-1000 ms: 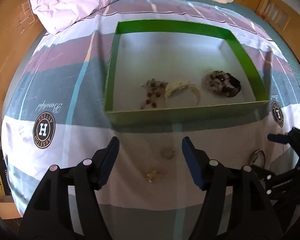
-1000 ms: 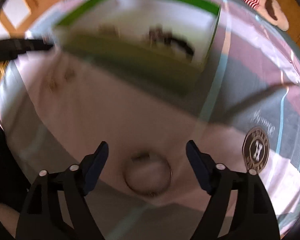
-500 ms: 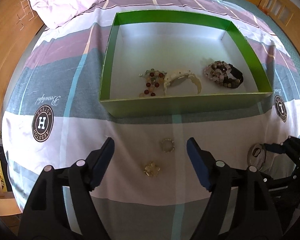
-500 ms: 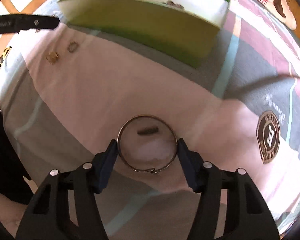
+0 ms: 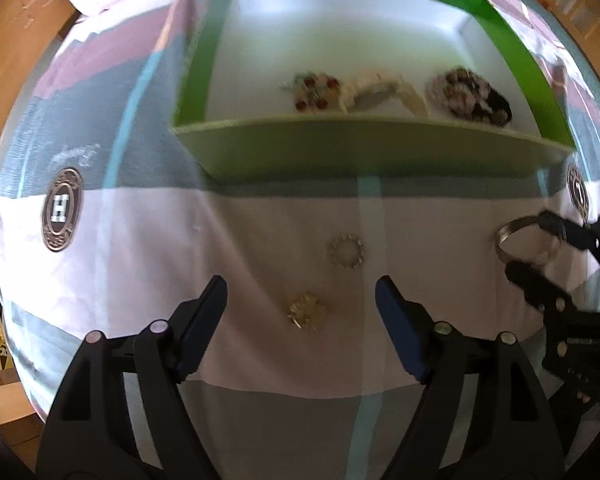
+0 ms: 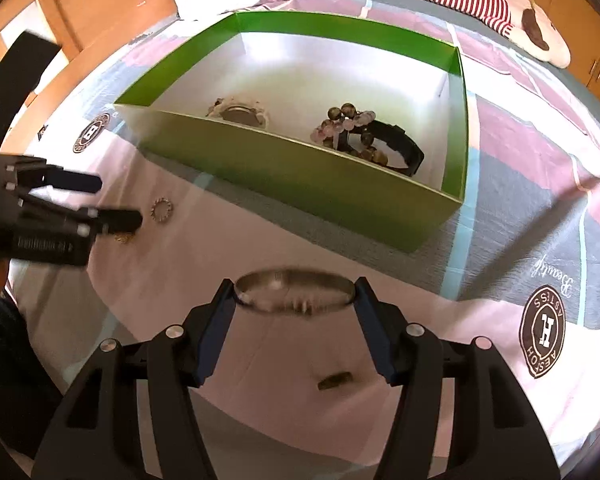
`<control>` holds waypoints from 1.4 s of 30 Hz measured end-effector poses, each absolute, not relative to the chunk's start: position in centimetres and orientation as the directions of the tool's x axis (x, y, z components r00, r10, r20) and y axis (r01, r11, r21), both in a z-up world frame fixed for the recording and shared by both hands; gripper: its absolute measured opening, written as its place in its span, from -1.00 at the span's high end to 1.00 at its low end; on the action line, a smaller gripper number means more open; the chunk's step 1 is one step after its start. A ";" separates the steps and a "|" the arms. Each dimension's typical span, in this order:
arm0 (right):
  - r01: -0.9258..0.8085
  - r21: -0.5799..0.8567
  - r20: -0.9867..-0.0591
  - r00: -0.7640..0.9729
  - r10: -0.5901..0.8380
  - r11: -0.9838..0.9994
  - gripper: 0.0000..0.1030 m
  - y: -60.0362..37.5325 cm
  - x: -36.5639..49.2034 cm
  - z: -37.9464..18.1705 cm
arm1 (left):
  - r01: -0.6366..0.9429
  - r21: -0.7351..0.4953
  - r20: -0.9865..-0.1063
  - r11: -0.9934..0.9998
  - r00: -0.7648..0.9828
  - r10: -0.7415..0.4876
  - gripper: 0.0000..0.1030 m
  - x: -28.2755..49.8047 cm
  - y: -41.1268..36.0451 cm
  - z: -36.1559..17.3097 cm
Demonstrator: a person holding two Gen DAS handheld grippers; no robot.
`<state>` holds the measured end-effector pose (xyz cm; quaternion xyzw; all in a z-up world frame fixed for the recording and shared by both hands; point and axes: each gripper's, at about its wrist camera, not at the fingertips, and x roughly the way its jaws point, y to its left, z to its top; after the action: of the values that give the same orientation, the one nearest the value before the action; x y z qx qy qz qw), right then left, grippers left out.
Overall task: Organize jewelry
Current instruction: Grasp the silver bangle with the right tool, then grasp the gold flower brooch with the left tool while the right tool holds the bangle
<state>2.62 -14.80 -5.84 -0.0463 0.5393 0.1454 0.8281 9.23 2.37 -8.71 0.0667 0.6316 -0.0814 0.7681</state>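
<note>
The silver bangle (image 6: 295, 290) is clamped between the fingers of the right claw (image 6: 296, 300), raised above the bed sheet (image 6: 240, 264). The left claw (image 5: 300, 306) is released, its fingers either side of a gold brooch (image 5: 306, 311), near a beaded ring (image 5: 346, 251). The green box (image 6: 300, 184) beyond holds bracelets (image 6: 364, 136).

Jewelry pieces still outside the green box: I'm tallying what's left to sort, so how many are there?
3. A silver bangle clamped in the right tool, off the bedsheet; a small beaded ring and a gold charm lying on the bedsheet before the open left tool. Others may be hidden.
</note>
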 end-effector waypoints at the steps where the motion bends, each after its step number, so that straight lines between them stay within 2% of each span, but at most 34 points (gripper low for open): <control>1: -0.292 0.077 -0.908 0.374 0.189 0.953 -0.19 -14.9 2.8 -6.0 | 0.215 0.004 -0.982 0.977 0.184 -0.036 -0.34 9.2 2.3 -8.9; 11: -0.315 0.050 -0.923 0.348 0.164 0.948 -0.19 -15.0 3.4 -7.2 | 0.259 0.061 -0.986 0.964 0.167 0.017 -0.32 8.4 1.1 -10.9; 15: -0.309 0.039 -0.929 0.339 0.149 0.950 -0.39 -15.1 3.6 -7.5 | 0.256 0.053 -0.986 0.965 0.166 0.010 -0.32 8.5 1.3 -10.9; 32: -0.296 0.011 -0.926 0.358 0.122 0.955 -0.40 -13.6 5.2 -8.3 | 0.283 0.072 -0.977 0.956 0.214 0.010 -0.31 7.8 1.1 -10.6; 42: -0.312 -0.017 -0.929 0.356 0.100 0.950 -0.51 -12.6 5.7 -8.8 | 0.312 0.069 -0.973 0.948 0.229 -0.004 -0.06 6.7 -0.3 -10.5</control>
<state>5.71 -12.60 -8.82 -0.0958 0.5533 0.1260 0.8178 6.67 -0.25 -10.49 0.1255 0.6125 -0.1020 0.7737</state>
